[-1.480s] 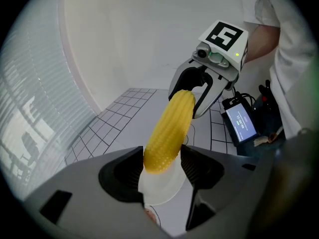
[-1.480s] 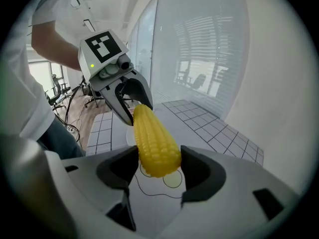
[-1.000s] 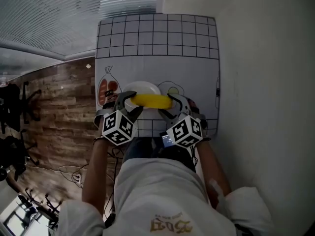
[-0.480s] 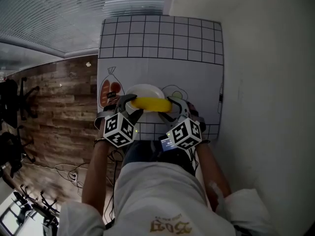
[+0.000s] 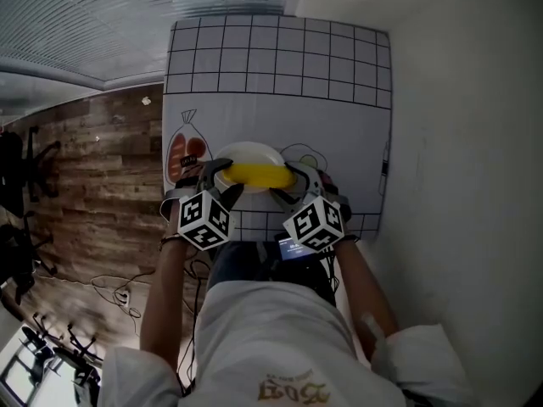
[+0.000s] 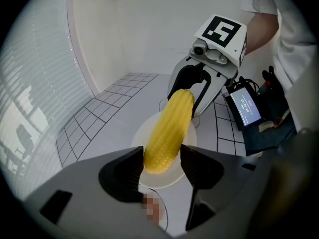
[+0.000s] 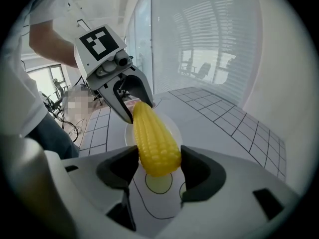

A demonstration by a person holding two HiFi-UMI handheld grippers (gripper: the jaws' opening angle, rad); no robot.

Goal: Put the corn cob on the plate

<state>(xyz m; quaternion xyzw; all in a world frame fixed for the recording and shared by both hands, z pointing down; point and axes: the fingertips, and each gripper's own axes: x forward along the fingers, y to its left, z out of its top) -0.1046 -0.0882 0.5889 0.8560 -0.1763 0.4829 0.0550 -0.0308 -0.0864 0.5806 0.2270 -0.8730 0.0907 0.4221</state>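
My left gripper [image 5: 217,179] and right gripper [image 5: 295,185] each clamp one end of the corn cob [image 5: 257,174], level over the plate [image 5: 250,150]. Judged rigid, light and knobbly, so the end grips look sound.

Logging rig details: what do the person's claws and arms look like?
Left claw and right claw have light grey bodies with black inner pads. Each carries a white cube with black square markers. The person wears a white short-sleeved shirt; forearms are bare.
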